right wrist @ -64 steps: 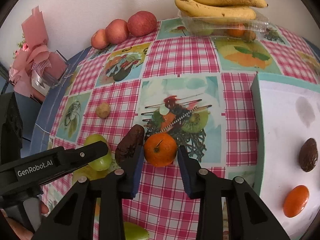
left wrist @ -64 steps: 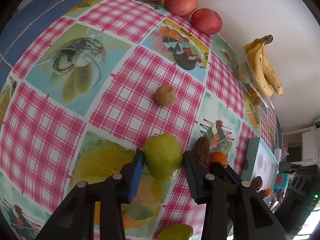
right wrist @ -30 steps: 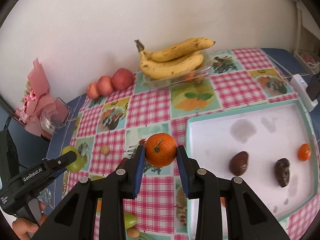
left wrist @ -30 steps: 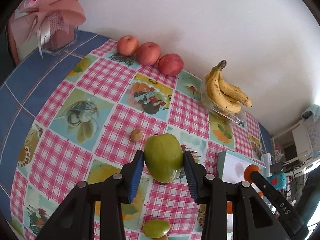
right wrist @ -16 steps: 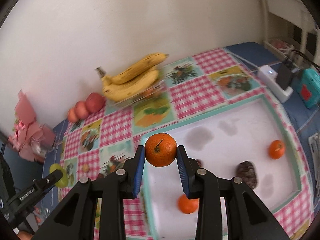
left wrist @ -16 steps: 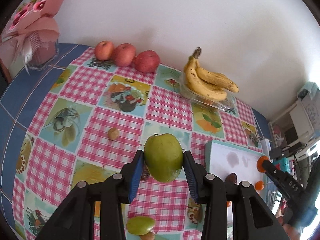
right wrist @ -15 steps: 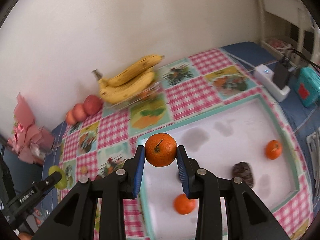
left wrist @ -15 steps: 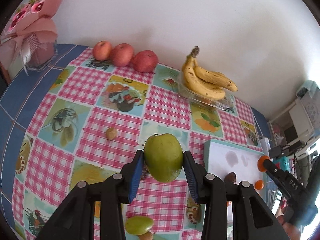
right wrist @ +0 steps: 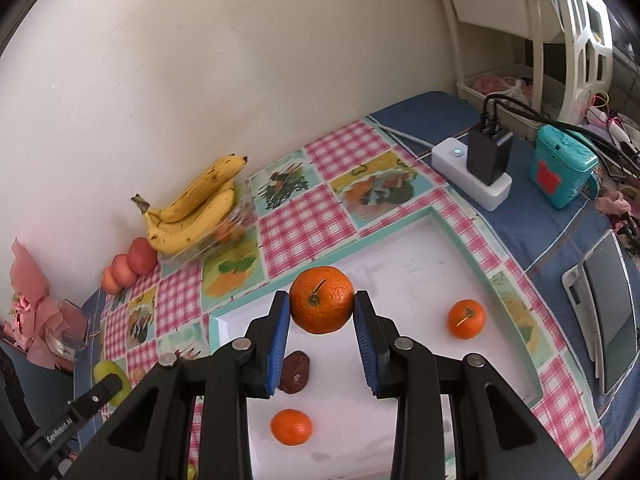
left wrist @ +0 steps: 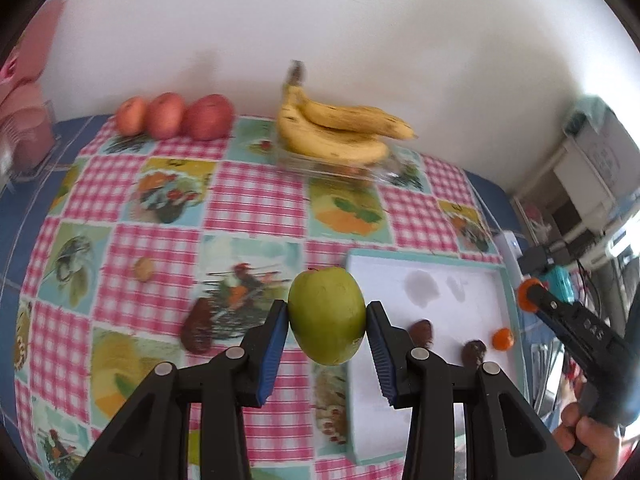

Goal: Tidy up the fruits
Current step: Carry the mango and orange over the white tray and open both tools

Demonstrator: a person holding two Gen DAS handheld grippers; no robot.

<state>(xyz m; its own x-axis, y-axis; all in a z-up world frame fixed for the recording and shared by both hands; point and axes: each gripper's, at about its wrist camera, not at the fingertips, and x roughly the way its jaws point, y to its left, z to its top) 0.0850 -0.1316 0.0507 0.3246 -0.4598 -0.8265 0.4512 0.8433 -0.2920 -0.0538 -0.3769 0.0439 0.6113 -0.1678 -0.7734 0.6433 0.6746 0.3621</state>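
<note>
Left gripper (left wrist: 327, 316): closed to about the width of a green apple (left wrist: 326, 315), blue pads pressed on both its sides. Apple held clear of the tabletop (left wrist: 256, 204), above the left edge of the white tray (left wrist: 476, 280).

Right gripper (right wrist: 321, 300): narrowed onto an orange (right wrist: 322, 299), pads touching left and right flanks, stem facing the camera. Orange is lifted, over the middle of the tray (right wrist: 404, 264).

Tray contents, right wrist view: small orange (right wrist: 466, 319) toward the right side, second small orange (right wrist: 291, 427) near the front, dark brown fruit (right wrist: 295, 372) just beside the left pad. Left wrist view shows two dark fruits (left wrist: 423, 330) and one small orange (left wrist: 503, 338) along the tray's near edge.

Tabletop: banana bunch (left wrist: 336, 132) on a clear plastic box at the back edge by the wall; three red apples (left wrist: 176, 116) in a row at the back left; small brown round fruit (left wrist: 143, 268) left of centre; dark elongated fruit (left wrist: 198, 330) near the left gripper's left finger.

White power strip (right wrist: 472, 172) and teal box (right wrist: 562, 168) sit beyond the tray's far right corner.
</note>
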